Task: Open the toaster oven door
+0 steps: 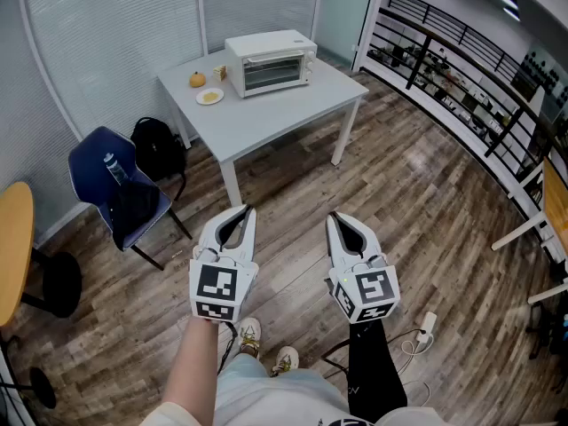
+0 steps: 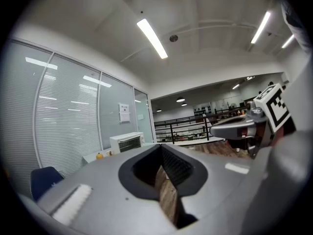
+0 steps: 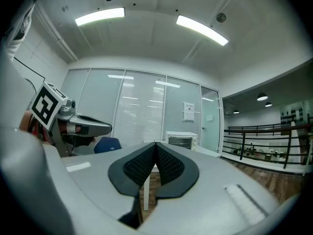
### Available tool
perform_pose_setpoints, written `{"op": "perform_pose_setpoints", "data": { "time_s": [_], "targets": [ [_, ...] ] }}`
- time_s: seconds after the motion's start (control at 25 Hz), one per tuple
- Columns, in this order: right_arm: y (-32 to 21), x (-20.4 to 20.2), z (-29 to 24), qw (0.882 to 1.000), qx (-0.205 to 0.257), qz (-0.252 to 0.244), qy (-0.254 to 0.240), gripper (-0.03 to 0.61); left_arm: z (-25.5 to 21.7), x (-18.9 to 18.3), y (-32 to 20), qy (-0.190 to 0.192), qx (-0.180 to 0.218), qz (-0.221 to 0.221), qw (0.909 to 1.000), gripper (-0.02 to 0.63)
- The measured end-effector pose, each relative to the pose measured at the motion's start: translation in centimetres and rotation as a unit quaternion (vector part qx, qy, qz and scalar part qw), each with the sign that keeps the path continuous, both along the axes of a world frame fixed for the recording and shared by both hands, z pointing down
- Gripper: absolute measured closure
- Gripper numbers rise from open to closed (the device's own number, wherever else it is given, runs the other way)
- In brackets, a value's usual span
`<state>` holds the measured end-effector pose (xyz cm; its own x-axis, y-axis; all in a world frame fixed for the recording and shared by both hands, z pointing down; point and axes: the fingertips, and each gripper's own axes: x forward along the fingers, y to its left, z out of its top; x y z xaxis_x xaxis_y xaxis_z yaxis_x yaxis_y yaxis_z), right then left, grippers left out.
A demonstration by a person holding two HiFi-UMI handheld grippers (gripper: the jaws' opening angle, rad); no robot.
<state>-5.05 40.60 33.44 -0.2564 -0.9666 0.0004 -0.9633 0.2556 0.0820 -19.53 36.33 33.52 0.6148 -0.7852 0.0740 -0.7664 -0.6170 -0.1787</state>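
Note:
A white toaster oven [image 1: 270,61] stands on the grey table [image 1: 293,109] across the room, its glass door closed. It also shows small and far off as the oven [image 2: 126,142] in the left gripper view and the oven [image 3: 181,140] in the right gripper view. My left gripper [image 1: 248,212] and right gripper [image 1: 333,219] hang side by side over the wooden floor, well short of the table. Both are shut with nothing between their tips. The left gripper [image 2: 161,147] and right gripper [image 3: 155,144] show tips touching.
An orange fruit [image 1: 197,79] and a small plate [image 1: 209,96] lie left of the oven. A blue chair [image 1: 120,187] with a bottle and a black backpack [image 1: 158,148] stand left of the table. A black railing [image 1: 461,60] runs along the right. A yellow round table [image 1: 12,247] sits at far left.

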Motion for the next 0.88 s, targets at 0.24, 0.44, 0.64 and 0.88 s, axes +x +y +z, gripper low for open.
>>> {"op": "perform_pose_setpoints", "data": {
  "time_s": [0.24,0.44,0.64,0.88],
  "targets": [
    [1.7,0.4,-0.7,1.0,0.008,0.005,-0.003,0.575,-0.8,0.3,1.5,0.003,0.008,0.003,1.0,0.555],
    [1.6,-0.5,-1.8,1.0,0.014,0.014,-0.025,0.575,-1.8,-0.9,1.4,-0.001,0.019,0.011,0.9998,0.555],
    [0.8,-2.4,-3.3,0.999,0.026,0.02,-0.03,0.575,-2.3,-2.8,0.4,-0.001,0.021,0.019,0.9996,0.555],
    [-0.4,-3.4,-2.8,0.999,0.025,0.026,-0.03,0.575,-2.4,-4.0,-1.5,0.004,0.023,0.022,0.9995,0.555]
  ]
}}
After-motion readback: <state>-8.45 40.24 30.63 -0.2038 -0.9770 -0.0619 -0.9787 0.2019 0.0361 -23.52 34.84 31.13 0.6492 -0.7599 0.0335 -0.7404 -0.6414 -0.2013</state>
